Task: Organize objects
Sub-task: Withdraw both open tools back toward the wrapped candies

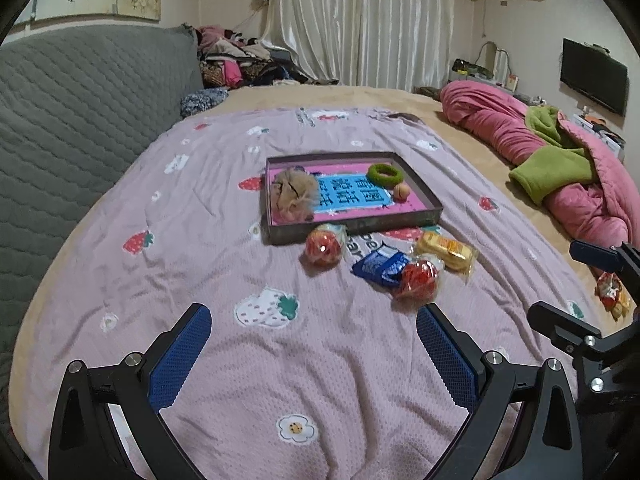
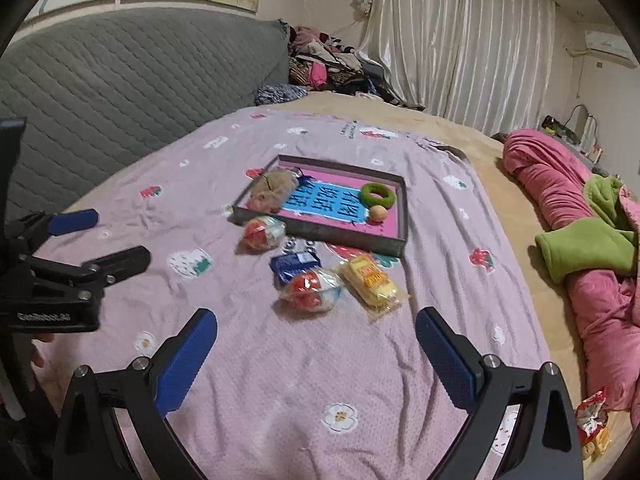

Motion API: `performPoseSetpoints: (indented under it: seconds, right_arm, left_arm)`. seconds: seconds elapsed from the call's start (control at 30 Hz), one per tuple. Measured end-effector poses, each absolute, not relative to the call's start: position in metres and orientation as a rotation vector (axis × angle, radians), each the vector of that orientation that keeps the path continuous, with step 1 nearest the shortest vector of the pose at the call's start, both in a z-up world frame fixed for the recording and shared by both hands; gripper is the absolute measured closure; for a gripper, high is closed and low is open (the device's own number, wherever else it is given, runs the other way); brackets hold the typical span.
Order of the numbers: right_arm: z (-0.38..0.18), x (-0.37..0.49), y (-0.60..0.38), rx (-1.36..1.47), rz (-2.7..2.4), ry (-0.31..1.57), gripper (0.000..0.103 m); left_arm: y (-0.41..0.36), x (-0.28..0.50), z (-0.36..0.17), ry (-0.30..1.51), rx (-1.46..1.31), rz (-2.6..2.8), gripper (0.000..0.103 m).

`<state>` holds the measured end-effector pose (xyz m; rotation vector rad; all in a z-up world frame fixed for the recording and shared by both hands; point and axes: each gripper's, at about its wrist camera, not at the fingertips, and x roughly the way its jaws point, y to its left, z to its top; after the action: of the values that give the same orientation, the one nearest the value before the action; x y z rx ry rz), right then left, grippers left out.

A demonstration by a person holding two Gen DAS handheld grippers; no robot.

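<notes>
A shallow grey tray (image 1: 276, 236) (image 2: 401, 216) with a pink and blue floor lies on the purple bedspread. In it are a tan fluffy ball (image 1: 294, 194) (image 2: 272, 190), a green ring (image 1: 385, 174) (image 2: 378, 194) and a small peach ball (image 1: 401, 191) (image 2: 378, 213). In front of it lie two red-and-white wrapped snacks (image 1: 324, 245) (image 1: 418, 278) (image 2: 262, 233) (image 2: 312, 290), a blue packet (image 1: 380, 266) (image 2: 294, 264) and a yellow packet (image 1: 446, 250) (image 2: 372, 282). My left gripper (image 1: 314, 320) and right gripper (image 2: 316, 326) are open and empty, short of the snacks.
A grey quilted headboard (image 1: 80, 112) runs along the left. A pink quilt with green lining (image 1: 560, 160) (image 2: 592, 232) lies at the right. A red snack bag (image 1: 610, 292) (image 2: 594, 428) lies by the right bed edge. Clothes are piled at the back (image 1: 248, 60).
</notes>
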<state>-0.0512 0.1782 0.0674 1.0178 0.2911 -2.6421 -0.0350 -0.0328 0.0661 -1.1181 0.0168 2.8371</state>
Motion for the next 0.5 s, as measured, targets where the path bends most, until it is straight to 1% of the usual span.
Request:
performPoseSetpoints:
  seconds: [0.5]
  right_arm:
    - [0.026,-0.054,0.178,1.078,-2.622,0.273,0.003]
  left_arm:
    - [-0.025,-0.039,0.031,0.012,-1.161,2.790,0.001]
